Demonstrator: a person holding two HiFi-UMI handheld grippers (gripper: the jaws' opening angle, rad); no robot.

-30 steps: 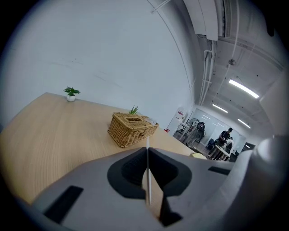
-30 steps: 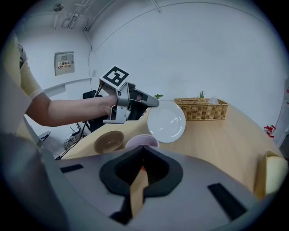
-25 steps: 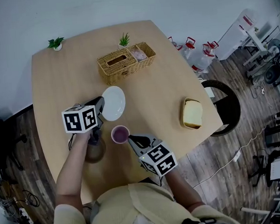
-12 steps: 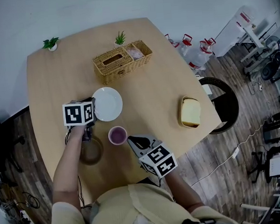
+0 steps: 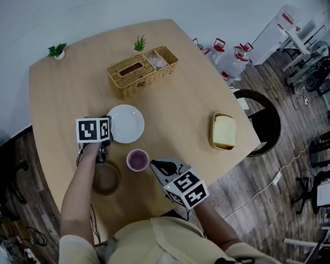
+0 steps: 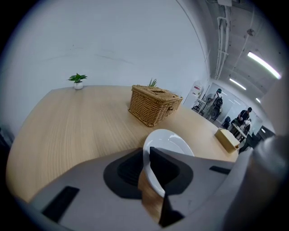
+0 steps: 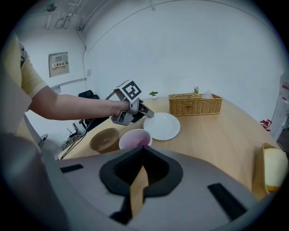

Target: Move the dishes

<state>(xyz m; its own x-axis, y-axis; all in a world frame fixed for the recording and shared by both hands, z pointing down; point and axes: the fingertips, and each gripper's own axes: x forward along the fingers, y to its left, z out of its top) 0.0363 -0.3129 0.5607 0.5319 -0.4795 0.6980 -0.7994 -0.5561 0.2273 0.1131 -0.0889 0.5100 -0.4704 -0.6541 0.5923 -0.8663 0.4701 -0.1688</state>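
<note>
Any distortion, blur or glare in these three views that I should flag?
Head view: sharp, evenly lit, no glare on the table. Left gripper view: strong fisheye with dark corners, white plate crisp, ceiling lights blown out. Right gripper view: same fisheye, sleeve at left edge soft.

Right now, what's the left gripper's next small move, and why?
Probably open the left gripper fully and draw it back. The plate lies flat on the table, with its rim pinched between the jaws, which have just begun easing open; nothing more seems needed to place it.
</note>
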